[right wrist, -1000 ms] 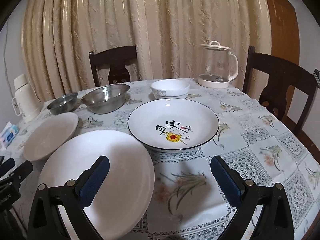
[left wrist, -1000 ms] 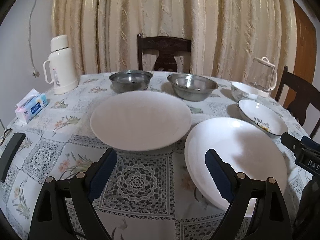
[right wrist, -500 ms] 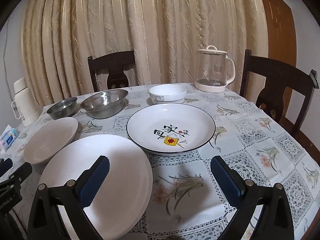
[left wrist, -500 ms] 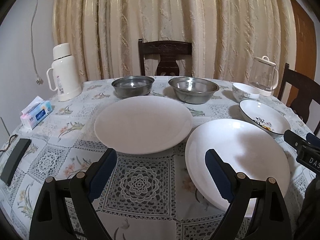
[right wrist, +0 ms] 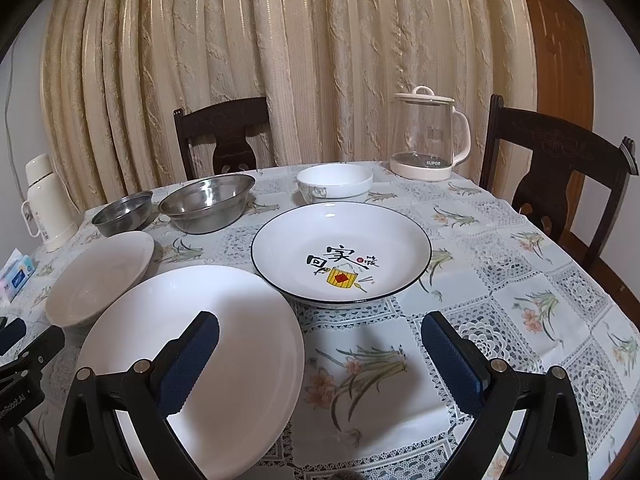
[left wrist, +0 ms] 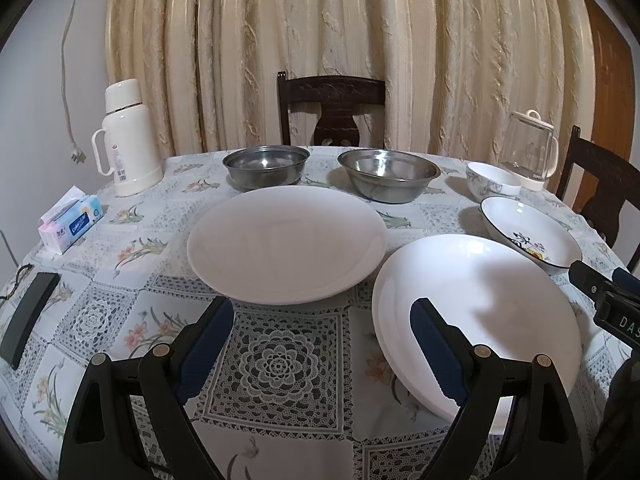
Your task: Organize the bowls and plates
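Two plain white plates lie on the table: one [left wrist: 286, 242] ahead of my left gripper [left wrist: 322, 322], the other [left wrist: 480, 316] to its right, under the right finger. A black-rimmed printed plate [right wrist: 340, 252] sits ahead of my right gripper [right wrist: 320, 342], with a small white bowl [right wrist: 334, 182] behind it. Two steel bowls [left wrist: 266, 166] [left wrist: 390, 174] stand at the back. Both grippers are open, held low near the front edge, holding nothing. In the right wrist view the near white plate [right wrist: 224, 336] lies under the left finger, and the far white plate [right wrist: 100, 276] beyond it.
A white thermos [left wrist: 126, 140] and tissue pack [left wrist: 72, 222] stand at the left, a black phone-like object [left wrist: 28, 316] near the left edge. A glass kettle [right wrist: 430, 138] is at the back right. Dark wooden chairs [right wrist: 560, 176] surround the table, curtains behind.
Both views have tilted up and pulled back slightly, so the dishes sit a little lower in frame. No dish has moved and both grippers stay open.
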